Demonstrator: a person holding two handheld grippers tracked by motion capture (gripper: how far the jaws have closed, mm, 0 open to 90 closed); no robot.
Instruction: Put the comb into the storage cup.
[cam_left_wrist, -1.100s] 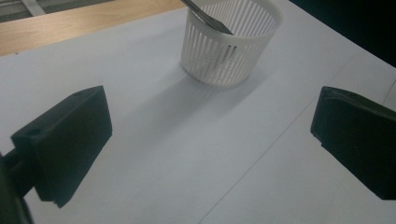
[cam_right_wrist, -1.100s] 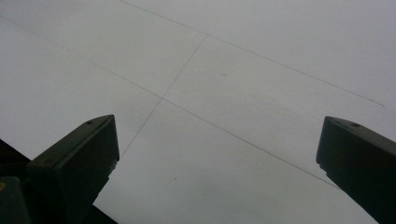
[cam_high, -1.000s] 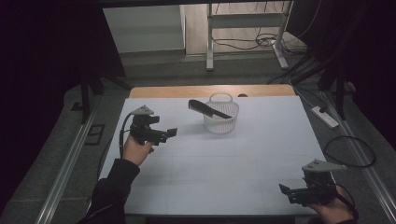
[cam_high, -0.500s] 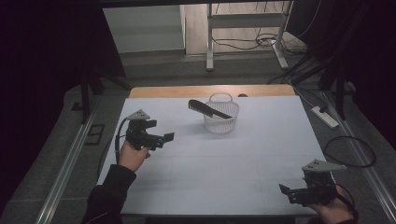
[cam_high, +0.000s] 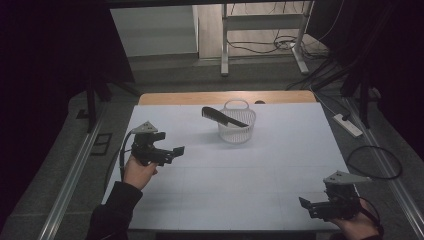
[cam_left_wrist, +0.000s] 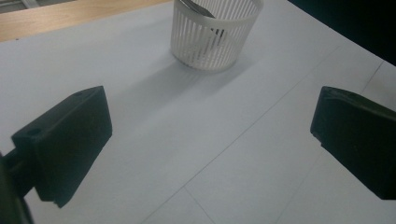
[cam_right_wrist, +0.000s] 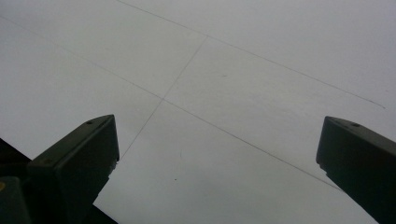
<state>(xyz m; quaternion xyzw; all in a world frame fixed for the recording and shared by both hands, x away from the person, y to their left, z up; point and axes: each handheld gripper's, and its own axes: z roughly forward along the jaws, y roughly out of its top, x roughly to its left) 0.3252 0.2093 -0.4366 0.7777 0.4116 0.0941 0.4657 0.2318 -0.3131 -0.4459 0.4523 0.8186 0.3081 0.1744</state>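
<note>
Black comb (cam_high: 223, 117) propped in white slotted plastic basket (cam_high: 237, 127) on white table (cam_high: 250, 175) — left gripper (cam_high: 170, 153) fingers spread, empty; right gripper (cam_high: 307, 206) likewise — well apart.

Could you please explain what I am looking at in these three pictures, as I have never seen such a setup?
A person sits at a white table with a hand-held two-jaw tool in each hand. The high view looks down from above: the left tool is at the left, the right tool at the near right corner. The other two pictures come from cameras riding on each tool, looking along its black jaws. Both tools are open and hold nothing. On the table stands a white basket with a black comb resting across its rim.
</note>
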